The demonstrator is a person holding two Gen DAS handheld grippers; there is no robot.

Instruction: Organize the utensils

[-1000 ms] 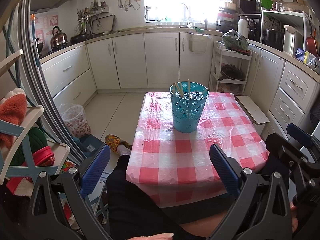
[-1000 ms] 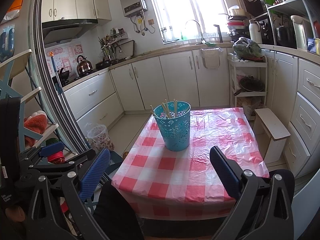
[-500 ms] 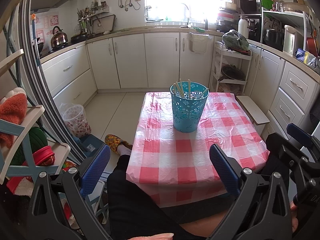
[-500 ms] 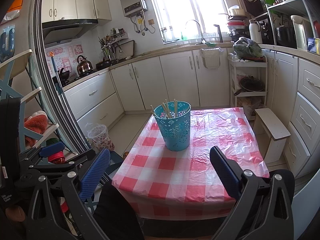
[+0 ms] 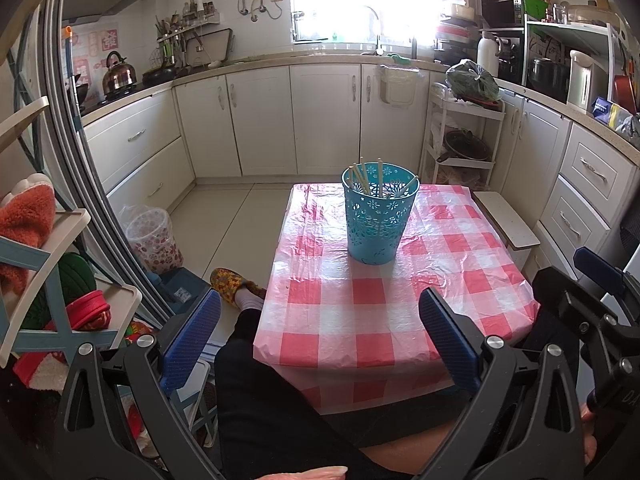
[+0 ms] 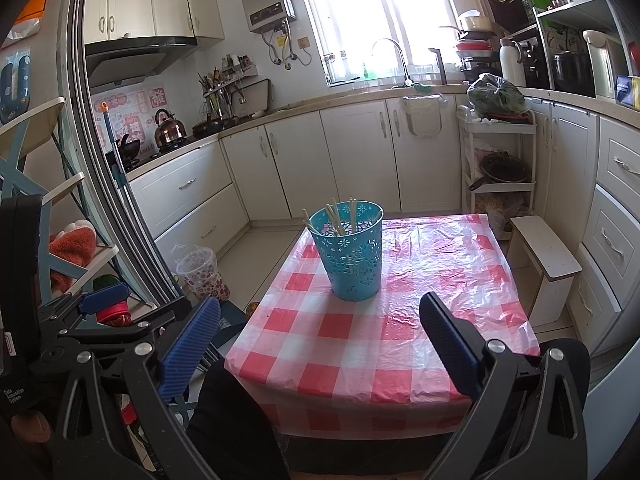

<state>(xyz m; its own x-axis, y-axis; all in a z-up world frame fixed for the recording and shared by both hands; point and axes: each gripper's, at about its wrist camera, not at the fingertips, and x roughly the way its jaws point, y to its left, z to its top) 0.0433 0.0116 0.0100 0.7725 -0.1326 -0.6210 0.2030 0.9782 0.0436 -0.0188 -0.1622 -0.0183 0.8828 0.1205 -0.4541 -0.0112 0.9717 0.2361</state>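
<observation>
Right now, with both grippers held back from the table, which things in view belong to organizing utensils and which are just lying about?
Belongs to the job:
- teal basket on the checkered tablecloth
- chopsticks standing in it
- left gripper and right gripper, both open and empty

Just lying about:
- kettle on the stove
- small patterned bin on the floor
- white stool beside the table

Daylight blows out the window [image 5: 360, 0]; edges warp, corners perhaps vignetted.
</observation>
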